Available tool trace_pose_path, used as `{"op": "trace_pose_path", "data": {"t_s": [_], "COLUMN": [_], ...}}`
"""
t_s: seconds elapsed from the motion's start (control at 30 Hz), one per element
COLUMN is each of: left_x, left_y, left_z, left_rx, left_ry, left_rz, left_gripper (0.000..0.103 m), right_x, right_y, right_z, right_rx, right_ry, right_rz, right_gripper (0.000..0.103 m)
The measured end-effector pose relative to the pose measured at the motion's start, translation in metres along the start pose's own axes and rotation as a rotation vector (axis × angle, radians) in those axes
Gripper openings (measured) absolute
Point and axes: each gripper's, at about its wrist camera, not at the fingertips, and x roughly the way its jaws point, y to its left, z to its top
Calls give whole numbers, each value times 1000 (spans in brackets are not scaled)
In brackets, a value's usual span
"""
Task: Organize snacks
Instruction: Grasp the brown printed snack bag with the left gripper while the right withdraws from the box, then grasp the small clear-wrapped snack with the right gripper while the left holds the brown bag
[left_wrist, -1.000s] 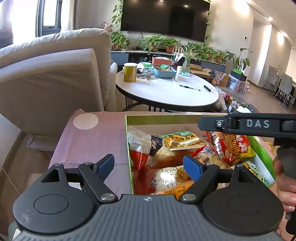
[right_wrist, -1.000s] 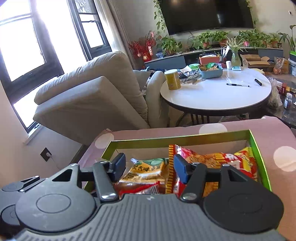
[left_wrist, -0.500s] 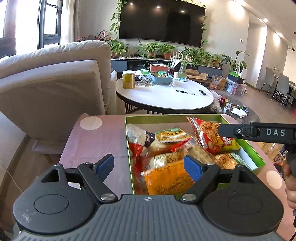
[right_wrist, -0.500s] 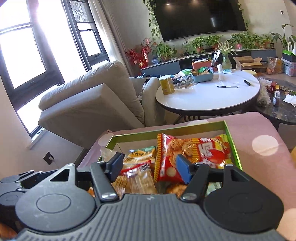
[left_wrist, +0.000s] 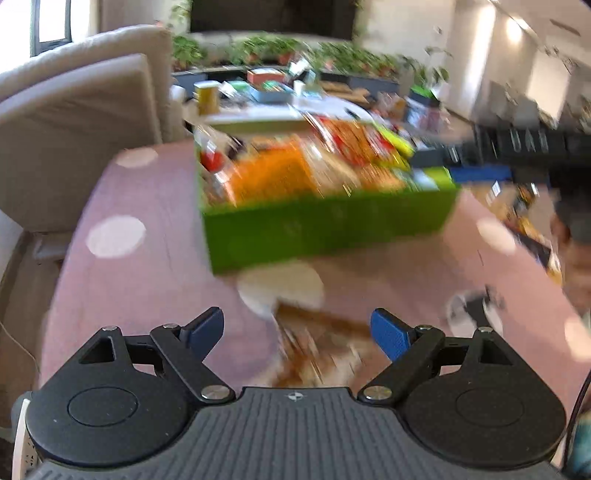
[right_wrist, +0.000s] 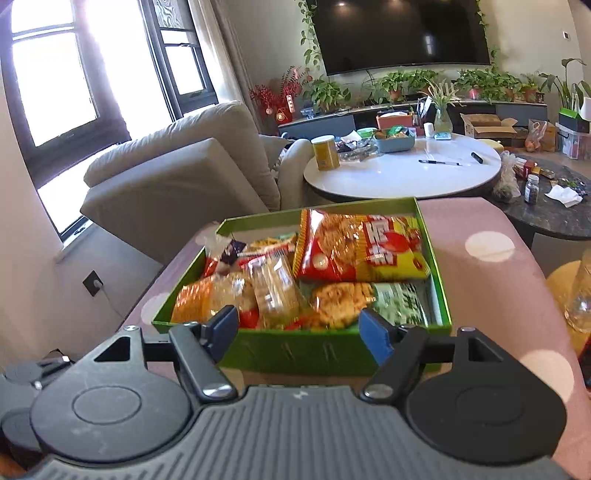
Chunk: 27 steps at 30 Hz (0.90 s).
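**Box nearly full, one packet left out**

The green box (right_wrist: 306, 354) on the pink dotted cloth (right_wrist: 476, 280) brims with snack packets (right_wrist: 362, 251). A blurred brownish packet (left_wrist: 321, 350), seemingly loose, lies outside between the left gripper (left_wrist: 297, 328)'s opening jaws. The right gripper (right_wrist: 298, 326) hovers spread, empty.

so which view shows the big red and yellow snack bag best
The right wrist view: the red and yellow snack bag lies sharp and whole at the far end of the green box. The left wrist view shows it only as a motion-blurred smear.
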Motion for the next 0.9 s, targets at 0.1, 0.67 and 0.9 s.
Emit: {"op": "trace_pose_path", "data": {"t_s": [0.1,0.67,0.9], "left_x": [10,-2,-7], "left_y": [-9,15,15], "left_z": [-13,-29,-30], "left_rx": [52,-72,-94], "left_ry": [41,-31,-39], "left_rz": [11,92,86], "left_gripper": [85,47,47], "right_x": [-6,-53,-51], "right_y": [-2,28,55], "right_z": [-6,-90,-119], "right_rx": [7,-539,-823], "right_ry": [2,115,227], "right_rz": [-1,414,576], "right_gripper": [85,86,86]}}
